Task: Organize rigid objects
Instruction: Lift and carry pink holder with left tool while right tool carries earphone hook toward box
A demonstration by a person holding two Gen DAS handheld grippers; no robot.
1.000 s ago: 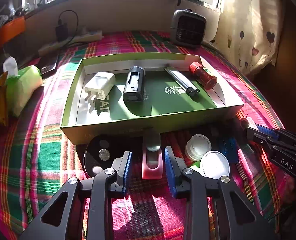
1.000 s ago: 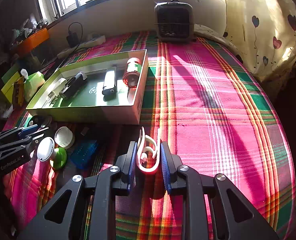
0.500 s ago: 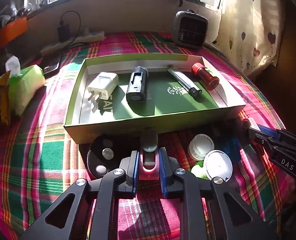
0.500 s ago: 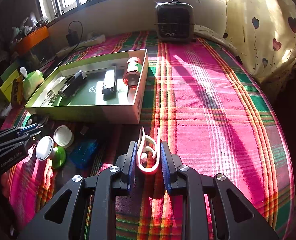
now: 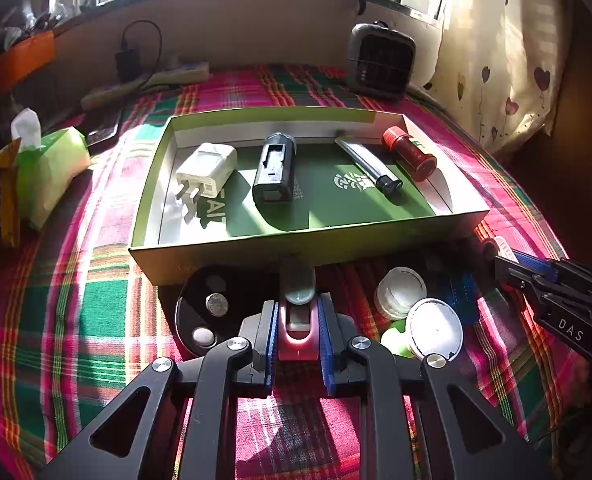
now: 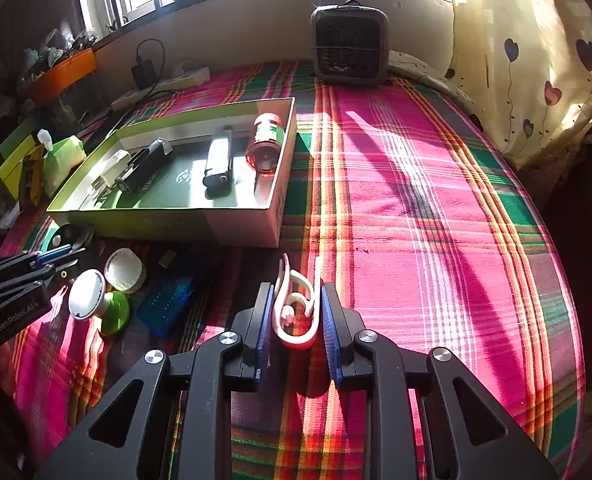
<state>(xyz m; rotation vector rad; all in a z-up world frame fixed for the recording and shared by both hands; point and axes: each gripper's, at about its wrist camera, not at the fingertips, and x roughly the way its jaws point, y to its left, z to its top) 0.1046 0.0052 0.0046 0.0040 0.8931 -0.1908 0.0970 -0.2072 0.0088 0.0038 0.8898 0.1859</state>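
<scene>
Left of centre in the left wrist view: black disc [image 5: 210, 314] on plaid cloth [image 5: 76, 312], just below green box [image 5: 296, 246]. Bottom centre: left gripper [image 5: 297, 326], jaws pinching pink clipper [image 5: 297, 316] (blue pads against both sides). Lower right: white lid [image 5: 401, 291]. Right wrist view, bottom centre: right gripper [image 6: 297, 322], jaws clamped on white clip [image 6: 296, 308].

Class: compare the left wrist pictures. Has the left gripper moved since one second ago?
Yes. The left gripper has advanced toward the green box and its jaws, wide apart before, now clamp the pink device.
</scene>
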